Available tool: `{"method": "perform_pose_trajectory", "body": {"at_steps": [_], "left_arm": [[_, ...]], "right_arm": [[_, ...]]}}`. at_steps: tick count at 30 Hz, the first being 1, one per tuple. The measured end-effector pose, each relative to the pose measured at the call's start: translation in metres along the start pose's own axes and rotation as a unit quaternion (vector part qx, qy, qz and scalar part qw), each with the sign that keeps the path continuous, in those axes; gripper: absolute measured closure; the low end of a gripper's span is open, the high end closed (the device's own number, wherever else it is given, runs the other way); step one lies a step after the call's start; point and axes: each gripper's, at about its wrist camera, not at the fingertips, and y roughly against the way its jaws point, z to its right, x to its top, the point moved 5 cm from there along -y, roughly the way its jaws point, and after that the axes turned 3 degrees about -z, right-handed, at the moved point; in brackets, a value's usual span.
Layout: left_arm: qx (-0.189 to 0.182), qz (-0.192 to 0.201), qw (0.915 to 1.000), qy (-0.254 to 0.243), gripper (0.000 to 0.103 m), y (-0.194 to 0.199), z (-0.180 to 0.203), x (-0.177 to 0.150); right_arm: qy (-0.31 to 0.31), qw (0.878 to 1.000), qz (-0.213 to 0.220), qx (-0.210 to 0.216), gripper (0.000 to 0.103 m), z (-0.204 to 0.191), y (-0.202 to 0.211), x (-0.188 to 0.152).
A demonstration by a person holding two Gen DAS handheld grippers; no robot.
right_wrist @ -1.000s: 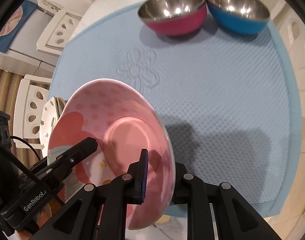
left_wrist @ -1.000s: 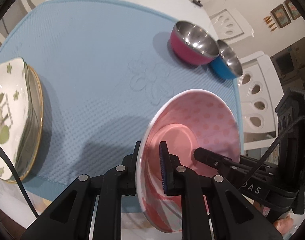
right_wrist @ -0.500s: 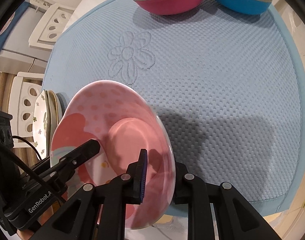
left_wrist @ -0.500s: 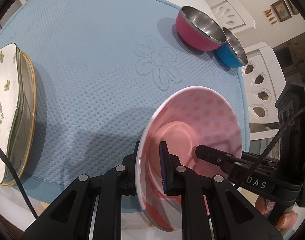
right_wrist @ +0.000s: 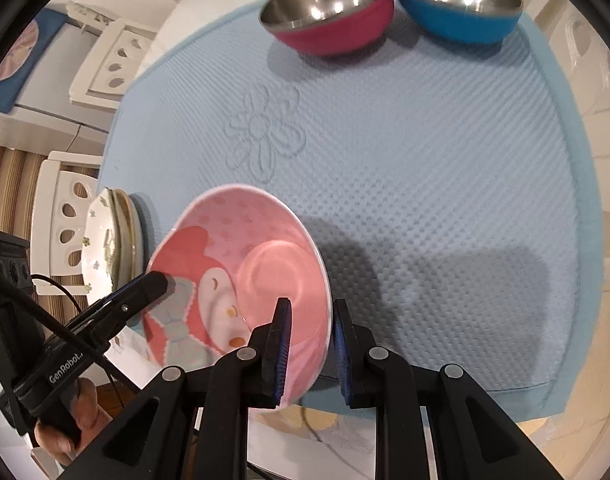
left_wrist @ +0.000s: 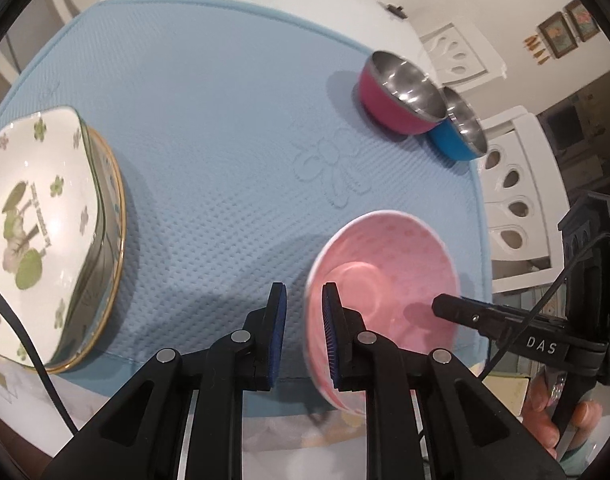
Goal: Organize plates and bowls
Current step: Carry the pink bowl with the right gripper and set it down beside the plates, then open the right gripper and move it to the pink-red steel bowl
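Pink bowl [right_wrist: 241, 280]: it hangs tilted over the near edge of the blue mat [left_wrist: 225, 120]; you carry it by the rim.
Handling: likely rigid, glazed and slippery, probably breakable; grip the rim squarely.
Left gripper [left_wrist: 303, 334]: jaws apart, rim loose between them.
Right gripper [right_wrist: 309, 350]: clamped on the rim.
Count: three bowls, with the magenta bowl [right_wrist: 329, 12] touching the blue bowl [right_wrist: 457, 4] at the far right corner; plate stack [left_wrist: 45, 216] at the left edge, apparently three plates.

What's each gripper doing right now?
Left gripper: open, with the pink bowl rim loose between its fingers.
Right gripper: closed on the pink bowl's rim, holding it tilted.
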Motion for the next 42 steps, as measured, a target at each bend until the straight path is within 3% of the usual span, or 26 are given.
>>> {"method": "perform_pose_trajectory", "body": {"at_steps": [5,10,16,23,26,28,30,33,40,42], "left_arm": [[-0.005,0.02,0.9989,-0.042,0.088,0.017,0.025,0.011],[-0.016,0.036,0.9961,-0.079,0.088,0.029,0.058,0.029],[-0.025,0.037,0.9917,-0.121,0.088,0.029,0.094,0.041],[-0.015,0.037,0.9878,-0.151,0.087,0.031,0.129,0.046],[-0.018,0.038,0.9876,-0.151,0.085,0.035,0.139,0.048],[-0.018,0.038,0.9863,-0.159,0.083,0.038,0.144,0.051],[-0.014,0.038,0.9855,-0.165,0.072,0.039,0.147,0.056],[-0.018,0.039,0.9846,-0.17,0.066,0.039,0.15,0.072],[-0.045,0.021,0.9895,-0.136,0.065,0.013,0.13,0.134],[-0.05,0.011,0.9915,-0.119,0.065,-0.002,0.118,0.154]], "right_arm": [[0.015,0.999,0.047,0.006,0.084,0.002,0.037,0.003],[0.029,0.992,0.114,-0.034,0.084,0.013,0.083,0.016],[0.007,0.989,0.147,-0.031,0.084,0.034,0.117,0.026],[-0.001,0.987,0.159,-0.019,0.083,0.041,0.136,0.028],[0.003,0.987,0.161,-0.007,0.069,0.042,0.139,0.03],[0.003,0.986,0.168,0.005,0.045,0.042,0.14,0.032],[-0.003,0.985,0.173,0.02,0.044,0.044,0.141,0.035],[-0.013,0.985,0.158,0.061,0.044,0.045,0.138,0.043],[-0.05,0.982,0.155,0.094,0.043,0.053,0.124,0.072],[-0.054,0.981,0.138,0.125,0.043,0.053,0.114,0.089]]}}
